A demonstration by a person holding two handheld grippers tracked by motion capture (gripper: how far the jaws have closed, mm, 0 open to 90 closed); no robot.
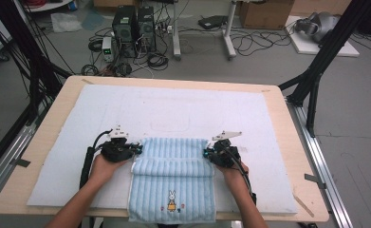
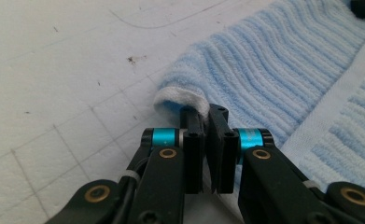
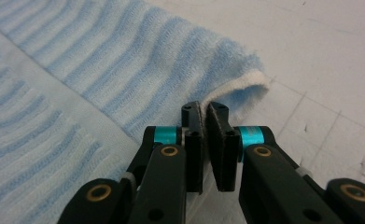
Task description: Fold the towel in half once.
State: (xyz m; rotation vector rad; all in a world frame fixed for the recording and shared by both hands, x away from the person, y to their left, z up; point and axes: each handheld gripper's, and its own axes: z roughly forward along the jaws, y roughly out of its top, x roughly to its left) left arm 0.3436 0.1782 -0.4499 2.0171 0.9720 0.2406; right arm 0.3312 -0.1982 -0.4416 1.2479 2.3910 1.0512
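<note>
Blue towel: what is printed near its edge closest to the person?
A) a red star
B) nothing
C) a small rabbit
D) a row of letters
C: the blue towel bears a small rabbit figure near its near edge in the high view.

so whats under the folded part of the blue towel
Under the fold lies the blue towel's own lower layer, on the white mat. The mat beneath it is covered. Each claw, left and right, is shut on a fold corner.

No readable text anywhere — none (not even on the towel (image 1: 172,175)).
</note>
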